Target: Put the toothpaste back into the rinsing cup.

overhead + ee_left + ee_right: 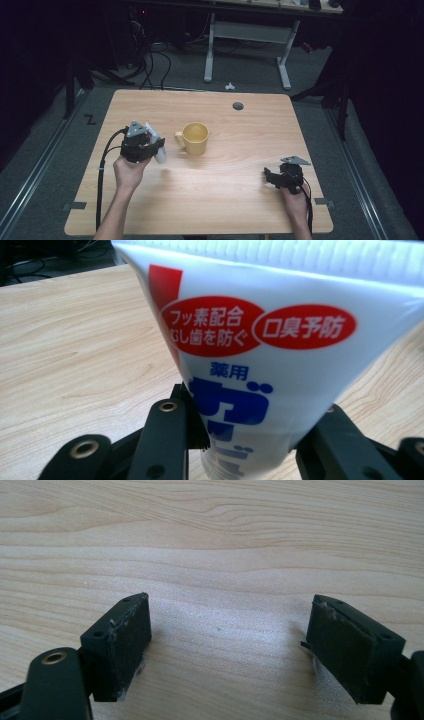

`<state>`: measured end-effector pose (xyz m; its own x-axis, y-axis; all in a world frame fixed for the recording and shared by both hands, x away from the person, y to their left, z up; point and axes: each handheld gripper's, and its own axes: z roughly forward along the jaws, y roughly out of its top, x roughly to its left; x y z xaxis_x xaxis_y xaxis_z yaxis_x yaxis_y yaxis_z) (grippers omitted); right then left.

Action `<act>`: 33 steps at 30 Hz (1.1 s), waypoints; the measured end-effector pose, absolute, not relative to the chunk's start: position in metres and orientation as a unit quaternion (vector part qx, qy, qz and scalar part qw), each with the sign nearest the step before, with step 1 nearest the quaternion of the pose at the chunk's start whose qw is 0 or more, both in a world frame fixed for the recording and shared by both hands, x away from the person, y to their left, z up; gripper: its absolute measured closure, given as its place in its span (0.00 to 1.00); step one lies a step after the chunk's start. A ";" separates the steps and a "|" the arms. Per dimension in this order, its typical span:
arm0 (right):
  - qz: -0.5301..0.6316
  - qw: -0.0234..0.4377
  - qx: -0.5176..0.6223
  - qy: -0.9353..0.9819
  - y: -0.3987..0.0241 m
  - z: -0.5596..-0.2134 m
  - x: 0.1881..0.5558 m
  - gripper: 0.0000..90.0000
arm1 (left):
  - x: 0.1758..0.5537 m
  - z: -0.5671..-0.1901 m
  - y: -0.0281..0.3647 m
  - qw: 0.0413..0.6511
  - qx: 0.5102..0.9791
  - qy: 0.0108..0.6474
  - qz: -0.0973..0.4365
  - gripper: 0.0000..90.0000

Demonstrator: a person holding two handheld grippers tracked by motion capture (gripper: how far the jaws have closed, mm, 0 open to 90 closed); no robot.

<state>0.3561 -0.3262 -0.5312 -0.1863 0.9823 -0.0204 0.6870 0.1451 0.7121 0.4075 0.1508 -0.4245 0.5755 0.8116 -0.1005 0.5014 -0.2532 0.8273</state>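
A white toothpaste tube [260,350] with red ovals and blue Japanese lettering is clamped between the jaws of my left gripper [250,440], its flat crimped end uppermost. From above, the left gripper [150,145] sits at the table's left and the tube [159,150] sticks out toward a yellow mug [194,138]. The mug stands upright at the table's middle, handle pointing left, just right of the tube. My right gripper [272,177] rests low at the front right, far from the mug. In its own view the right gripper [230,645] is open over bare wood.
The wooden table [225,200] has a round grey cable hole [238,106] near its far edge. Beyond the table stand a white desk frame [247,35] and loose cables on a grey floor.
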 end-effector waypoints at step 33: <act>0.291 0.253 0.586 0.713 -0.326 -0.531 0.356 0.20 | 0.415 -0.392 0.128 0.463 0.775 0.397 0.166 0.76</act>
<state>0.3559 -0.3260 -0.5311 -0.1865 0.9823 -0.0195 0.6879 0.1447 0.7112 0.4152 0.1281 -0.3918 0.6294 0.7692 -0.1104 0.4609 -0.2552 0.8500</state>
